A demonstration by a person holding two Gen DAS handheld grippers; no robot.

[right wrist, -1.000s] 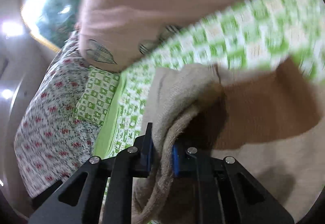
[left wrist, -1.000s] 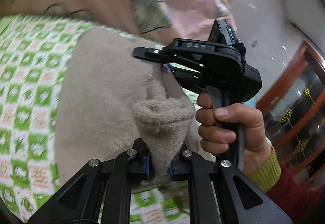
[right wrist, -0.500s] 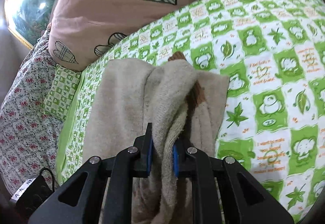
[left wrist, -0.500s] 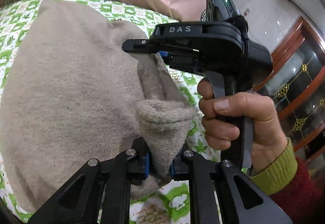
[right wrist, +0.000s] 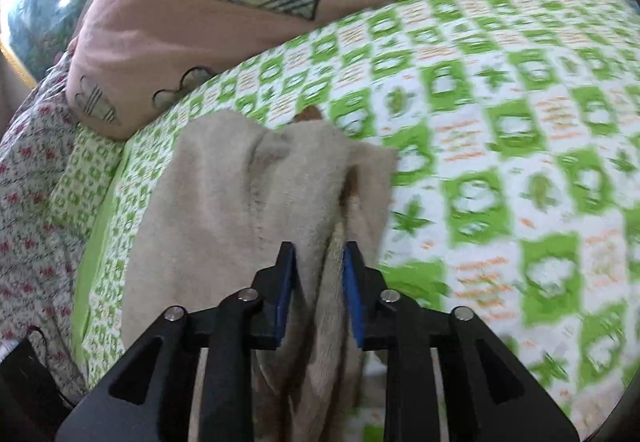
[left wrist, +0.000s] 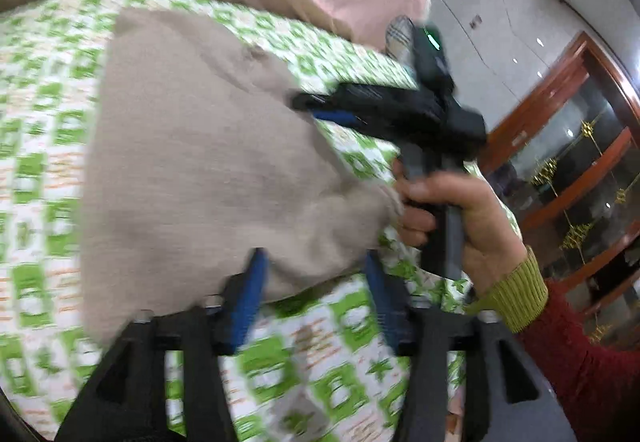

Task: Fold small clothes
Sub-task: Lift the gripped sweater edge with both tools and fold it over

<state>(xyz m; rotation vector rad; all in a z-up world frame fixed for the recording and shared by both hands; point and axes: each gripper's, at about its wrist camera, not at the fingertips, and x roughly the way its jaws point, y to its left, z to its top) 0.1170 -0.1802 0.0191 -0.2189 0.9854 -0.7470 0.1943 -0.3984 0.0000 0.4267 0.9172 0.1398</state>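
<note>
- A beige knitted garment (left wrist: 208, 161) is seen lying folded on a bed sheet (left wrist: 48, 129) printed with green and white squares.
- In the left wrist view, the left gripper (left wrist: 316, 282) is held with its blue-padded fingers (left wrist: 250, 298) spread wide apart, one at either side of the garment's near edge. Nothing is gripped between them.
- The near corner of the garment is bunched into a soft lump just beside the person's right hand (left wrist: 460, 217).
- That hand, in a yellow-green cuff and red sleeve, is wrapped around the handle of the right gripper (left wrist: 320, 107), whose tips are seen at the garment's right edge. This view is blurred.
- In the right wrist view, the right gripper (right wrist: 319, 282) is shown partly open, with a raised fold of the garment (right wrist: 248, 201) passing between its blue pads. Whether the pads press on the cloth cannot be told.
- A sliver of brown lining is visible at the garment's far edge.
- A pink pillow (right wrist: 224, 13) with plaid hearts is seen beyond the garment, at the head of the sheet.
- A floral cloth (right wrist: 32, 177) is seen left of the garment, past the sheet's edge.
</note>
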